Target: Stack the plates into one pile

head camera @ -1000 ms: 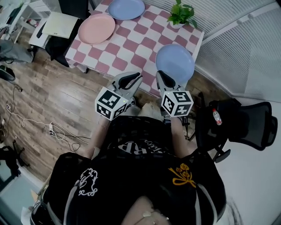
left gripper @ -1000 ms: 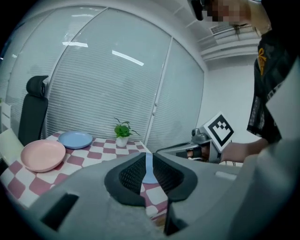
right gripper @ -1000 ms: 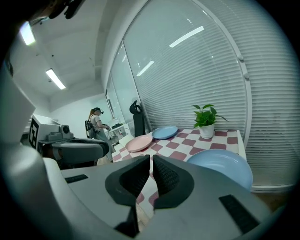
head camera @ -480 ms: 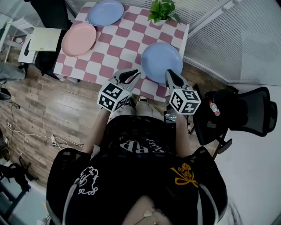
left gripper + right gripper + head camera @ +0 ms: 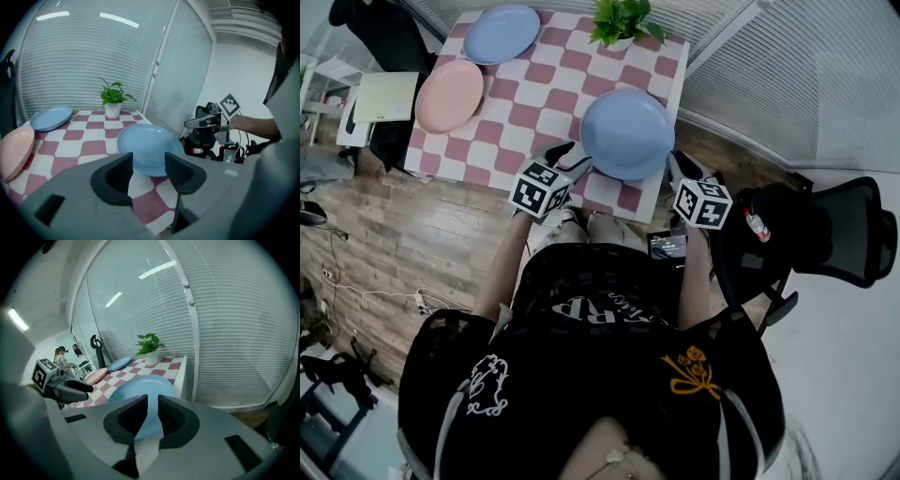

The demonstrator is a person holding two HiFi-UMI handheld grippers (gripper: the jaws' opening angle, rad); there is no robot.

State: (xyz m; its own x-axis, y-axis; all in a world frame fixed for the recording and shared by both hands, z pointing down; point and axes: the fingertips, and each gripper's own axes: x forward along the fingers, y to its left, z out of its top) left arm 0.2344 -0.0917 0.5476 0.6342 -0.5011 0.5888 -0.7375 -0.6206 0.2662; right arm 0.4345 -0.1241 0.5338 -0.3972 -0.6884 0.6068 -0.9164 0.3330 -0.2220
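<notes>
Both grippers have been brought in closer to the checkered worktop (image 5: pixel 546 92), flanking the near blue plate (image 5: pixel 626 131) at its front edge. Left gripper (image 5: pixel 569 156) fingers (image 5: pixel 120 174) were just opened wide, nothing gripped. Right gripper (image 5: pixel 677 161) fingers (image 5: pixel 176 420) are closed, empty. Pink plate (image 5: pixel 450 96) and far blue plate (image 5: pixel 501 21) are parked well apart, up back.

Wood-plank floor (image 5: pixel 412 234), pink-and-white checked table (image 5: pixel 548 98) (potted plant (image 5: pixel 619 21) at far edge), white slatted blinds (image 5: pixel 787 66), black office chair (image 5: pixel 839 234) right
</notes>
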